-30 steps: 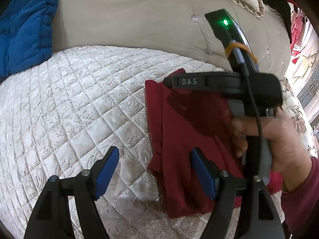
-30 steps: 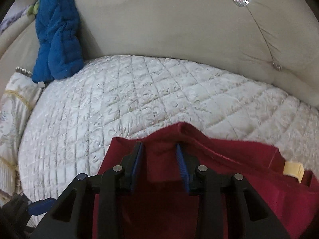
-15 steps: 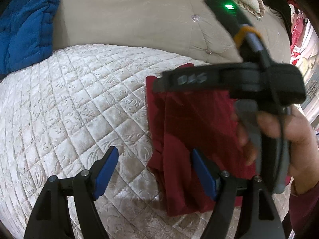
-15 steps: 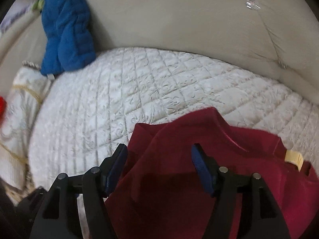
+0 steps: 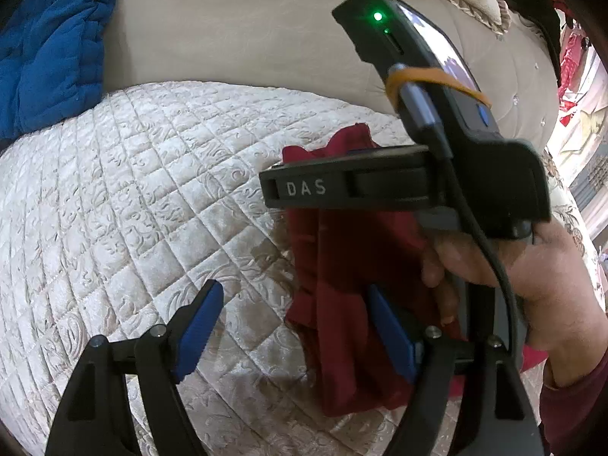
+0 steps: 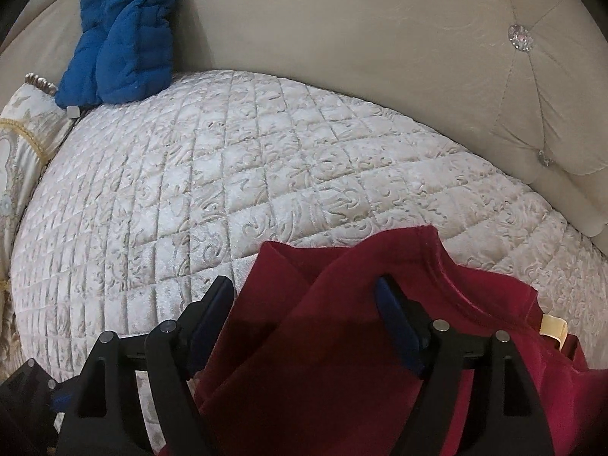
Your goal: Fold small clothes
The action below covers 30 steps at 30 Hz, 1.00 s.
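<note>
Since a second ago the right gripper (image 6: 304, 319) has let go of the raised fold it was pinching and its jaws have spread wide, with the red garment (image 6: 342, 361) now lying loose between and beneath them. One blue pad (image 6: 395, 326) sits over the cloth near a peaked ridge of fabric at centre frame, the other toward the garment's left edge. A cream tag (image 6: 553, 326) shows at the garment's right side. In the left wrist view, the left gripper (image 5: 292, 326) also stands wide apart and grips nothing; its left pad is over bare quilt, its right pad over the garment (image 5: 342, 266), which lies folded lengthwise in the lower centre-right of the frame. Above it the right-hand tool crosses the frame, black and marked DAS, held by the person's hand (image 5: 513, 266). All of this rests on a cream quilted cover (image 6: 266, 174), backed by a beige tufted cushion (image 6: 380, 38). A blue padded cloth (image 6: 121, 34) lies at upper left.
</note>
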Each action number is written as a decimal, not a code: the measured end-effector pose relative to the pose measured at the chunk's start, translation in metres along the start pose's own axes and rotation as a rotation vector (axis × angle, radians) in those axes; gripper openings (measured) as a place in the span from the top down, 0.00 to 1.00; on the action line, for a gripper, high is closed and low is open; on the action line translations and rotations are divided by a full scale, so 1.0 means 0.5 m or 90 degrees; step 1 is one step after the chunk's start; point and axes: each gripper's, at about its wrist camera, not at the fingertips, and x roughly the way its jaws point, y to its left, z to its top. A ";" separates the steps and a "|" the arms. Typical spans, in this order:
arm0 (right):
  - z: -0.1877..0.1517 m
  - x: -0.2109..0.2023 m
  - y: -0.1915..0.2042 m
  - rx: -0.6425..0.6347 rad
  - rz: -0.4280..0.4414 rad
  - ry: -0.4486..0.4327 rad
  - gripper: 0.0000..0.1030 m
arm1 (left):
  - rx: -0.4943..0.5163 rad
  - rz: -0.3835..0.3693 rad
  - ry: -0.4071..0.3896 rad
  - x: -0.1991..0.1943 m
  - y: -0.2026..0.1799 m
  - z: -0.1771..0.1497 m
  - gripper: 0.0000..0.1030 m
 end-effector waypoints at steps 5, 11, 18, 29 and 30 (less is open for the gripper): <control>-0.006 -0.004 -0.002 -0.016 -0.009 -0.012 0.54 | -0.003 -0.001 0.001 0.002 0.004 0.001 0.18; -0.017 -0.021 -0.030 0.001 0.022 -0.028 0.75 | -0.011 -0.006 0.002 0.003 0.010 0.002 0.16; -0.024 -0.036 -0.040 0.017 0.058 -0.042 0.94 | -0.018 -0.006 0.003 0.010 0.016 0.002 0.12; -0.030 -0.103 -0.119 0.122 0.198 -0.079 1.00 | -0.013 -0.084 0.018 0.032 -0.008 0.004 0.08; -0.032 -0.111 -0.128 0.132 0.210 -0.084 1.00 | -0.003 -0.082 0.015 0.035 -0.013 0.003 0.09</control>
